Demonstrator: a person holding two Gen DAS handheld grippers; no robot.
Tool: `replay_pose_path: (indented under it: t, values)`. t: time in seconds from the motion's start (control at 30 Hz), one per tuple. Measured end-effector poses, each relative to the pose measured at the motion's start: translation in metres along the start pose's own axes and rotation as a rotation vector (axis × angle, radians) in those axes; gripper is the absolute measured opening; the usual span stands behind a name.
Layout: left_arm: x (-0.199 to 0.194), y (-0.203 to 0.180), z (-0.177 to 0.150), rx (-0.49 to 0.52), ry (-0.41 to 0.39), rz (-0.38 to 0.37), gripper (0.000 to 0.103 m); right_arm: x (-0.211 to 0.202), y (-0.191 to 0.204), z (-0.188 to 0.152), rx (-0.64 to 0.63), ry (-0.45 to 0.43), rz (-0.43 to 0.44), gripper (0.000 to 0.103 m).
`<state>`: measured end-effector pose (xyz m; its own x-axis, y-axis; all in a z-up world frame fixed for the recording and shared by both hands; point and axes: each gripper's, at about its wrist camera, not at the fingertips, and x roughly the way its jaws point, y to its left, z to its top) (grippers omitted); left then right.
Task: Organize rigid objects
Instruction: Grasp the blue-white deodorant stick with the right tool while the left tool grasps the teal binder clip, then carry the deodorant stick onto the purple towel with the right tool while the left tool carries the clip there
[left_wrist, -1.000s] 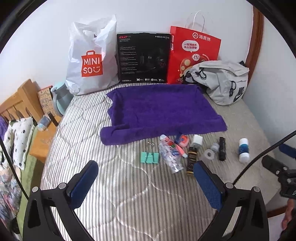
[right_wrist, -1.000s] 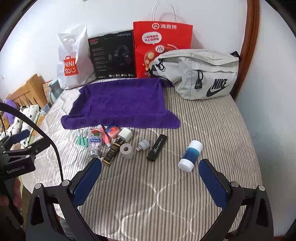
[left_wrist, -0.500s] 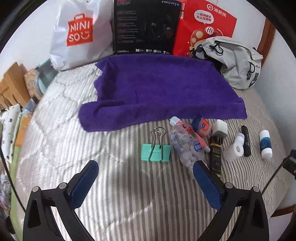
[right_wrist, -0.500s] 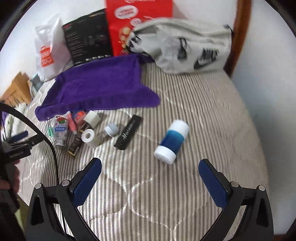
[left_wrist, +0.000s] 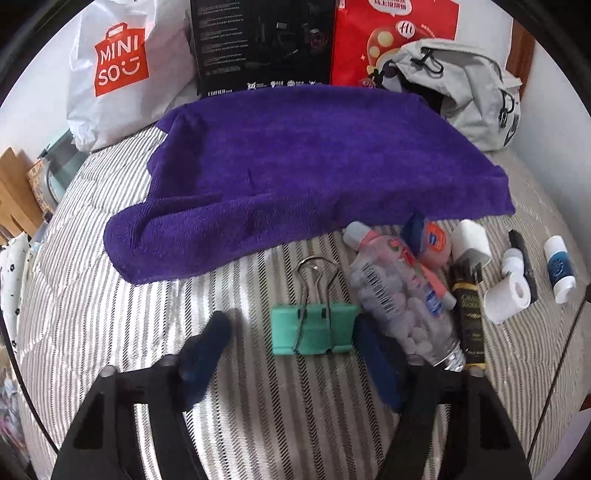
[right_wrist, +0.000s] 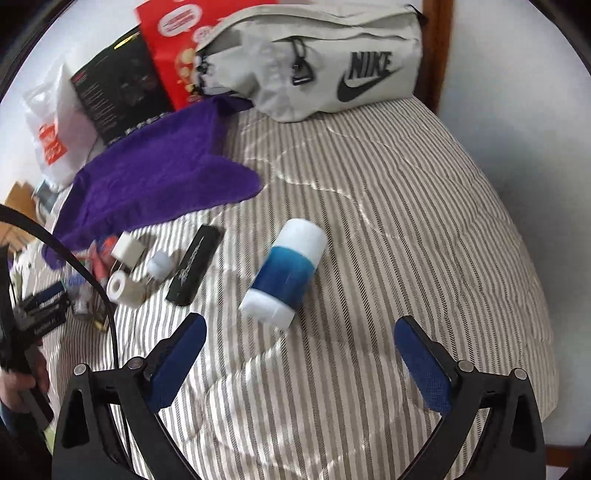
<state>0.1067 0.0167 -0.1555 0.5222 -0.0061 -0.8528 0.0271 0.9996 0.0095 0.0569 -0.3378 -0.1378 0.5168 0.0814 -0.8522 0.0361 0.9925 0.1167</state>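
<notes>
A green binder clip (left_wrist: 314, 328) lies on the striped mattress, handles pointing away. My left gripper (left_wrist: 291, 354) is open and straddles it, the right finger close against the clip's edge. To the right lie a clear pellet bottle (left_wrist: 402, 302), an orange tube (left_wrist: 430, 243), a white cube (left_wrist: 471, 240), a dark tube (left_wrist: 469, 317), a tape roll (left_wrist: 506, 299) and a black stick (left_wrist: 524, 258). A blue-and-white container (right_wrist: 284, 273) lies on its side just ahead of my right gripper (right_wrist: 301, 354), which is open and holds nothing.
A purple towel (left_wrist: 314, 166) is spread behind the objects. Against the wall stand a white Miniso bag (left_wrist: 122, 70), a black box (left_wrist: 262, 44), a red paper bag (left_wrist: 395, 33) and a grey Nike bag (right_wrist: 314, 66). The mattress drops off at the right edge (right_wrist: 532, 332).
Both grippers moved forward and down. The left one's fingers narrowed and now flank the green clip. The right one drew close to the blue-and-white container.
</notes>
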Motion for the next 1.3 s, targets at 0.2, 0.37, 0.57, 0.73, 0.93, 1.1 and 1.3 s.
replay_pose_path:
  t: [0.2, 0.37, 0.57, 0.73, 0.93, 1.1, 1.3]
  values:
    - [-0.005, -0.006, -0.004, 0.016, -0.03, -0.008, 0.043, 0.02, -0.004, 0.019, 0.055, -0.01, -0.005, 0.099]
    - [-0.007, -0.009, -0.005, 0.021, -0.038, -0.009, 0.039, 0.05, 0.003, 0.028, 0.069, 0.022, -0.012, 0.082]
    - [-0.007, -0.007, -0.005, 0.021, -0.041, -0.018, 0.039, 0.061, 0.013, 0.023, 0.0, -0.006, -0.098, 0.066]
    - [-0.007, -0.007, -0.005, 0.02, -0.04, -0.021, 0.039, 0.056, -0.002, 0.022, 0.0, 0.014, -0.102, 0.042]
    - [-0.007, -0.007, -0.005, 0.023, -0.044, -0.018, 0.039, 0.057, 0.005, 0.019, -0.048, -0.006, -0.138, 0.039]
    - [-0.008, -0.005, -0.005, 0.024, -0.034, -0.039, 0.039, 0.051, 0.003, 0.019, -0.045, 0.033, -0.051, 0.036]
    - [-0.014, 0.007, -0.007, 0.0, -0.004, -0.056, 0.039, 0.029, 0.009, 0.021, -0.052, 0.016, 0.037, 0.036]
